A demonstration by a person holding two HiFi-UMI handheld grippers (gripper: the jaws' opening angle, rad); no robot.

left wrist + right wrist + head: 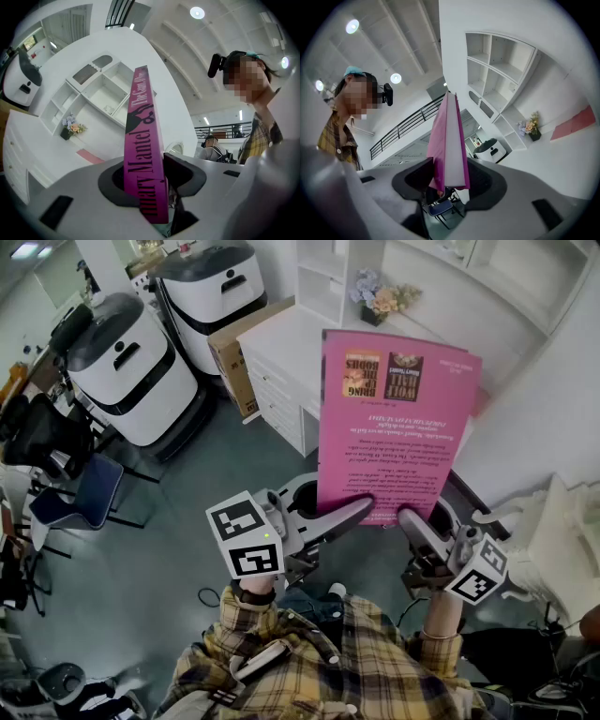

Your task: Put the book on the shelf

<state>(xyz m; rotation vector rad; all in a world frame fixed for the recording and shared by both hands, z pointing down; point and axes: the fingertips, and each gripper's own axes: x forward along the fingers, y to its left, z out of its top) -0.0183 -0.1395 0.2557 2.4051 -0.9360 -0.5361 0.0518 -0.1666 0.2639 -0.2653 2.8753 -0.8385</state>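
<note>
Your left gripper (361, 507) (150, 183) is clamped on the book (394, 427) (143, 140) at its near left corner, jaws pressing either side of the spine. That corner grip is probably there to stop the wide, thin book from swinging. The gripper points a little upward, your plaid sleeve (281, 634) low behind it and the forearm angled in toward the middle.

- Book: pink, in the air between both grippers, cover facing your head. It reaches forward toward the white desk (281, 343) and touches nothing else. It is not on the shelf (328, 277) (98, 91) (497, 70), which stands beyond the desk, well apart. The flowers (380, 301) sit in one low compartment.
- A two-point hold likely gives you control of tilt before you aim at an opening.

Your right gripper (408, 517) (447, 180) grips the near right corner, jaws pinched on the page edge (447, 140). It points about level, wrist straight, forearm angled inward to mirror the left. The two tips lie near each other along the near edge, so most of the book overhangs forward. I judge it will lever on the pads if you move fast.
</note>
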